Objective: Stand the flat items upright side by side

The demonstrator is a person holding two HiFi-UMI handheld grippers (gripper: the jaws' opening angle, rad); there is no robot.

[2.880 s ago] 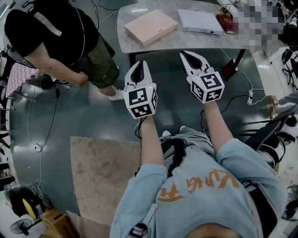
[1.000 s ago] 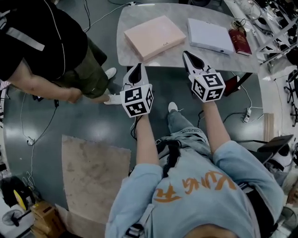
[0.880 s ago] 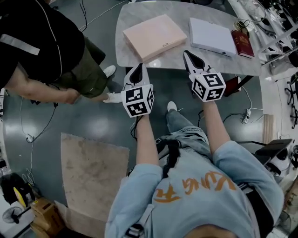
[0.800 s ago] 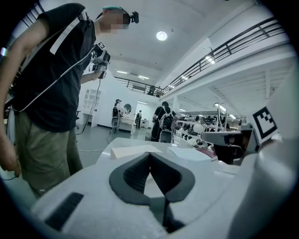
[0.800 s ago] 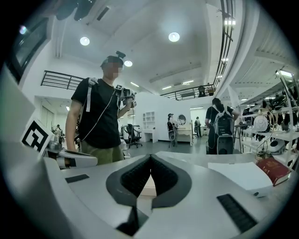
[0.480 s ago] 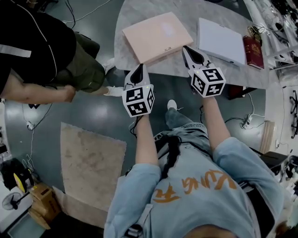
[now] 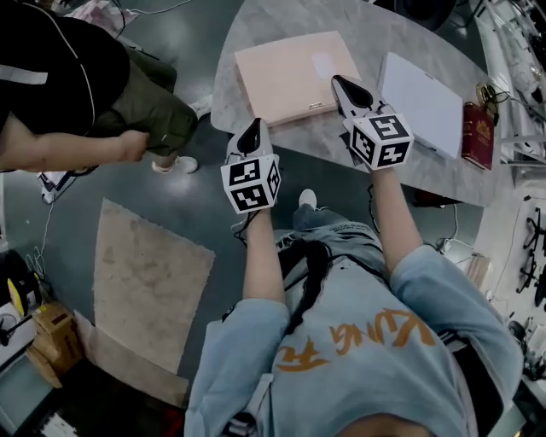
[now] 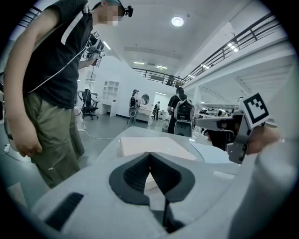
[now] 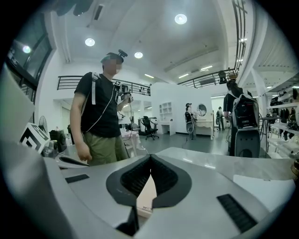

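The left gripper (image 7: 251,130) is hovering at the near edge of the grey table (image 7: 401,26), jaws pressed together on nothing. The right gripper (image 7: 339,83), likewise closed and empty, is pointing between the pink flat box (image 7: 294,68) and the white flat item (image 7: 424,102), possibly touching the box's corner. Both are lying flat, with a dark red booklet (image 7: 478,135) just beside the white one

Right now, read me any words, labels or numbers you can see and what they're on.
Nothing reads clearly.
On the shirt: orange stylised print, not legible.
On the pink box: small edge mark, too small.
On the red booklet: faint mark, too small.
On the left gripper and right gripper: square markers, no words.
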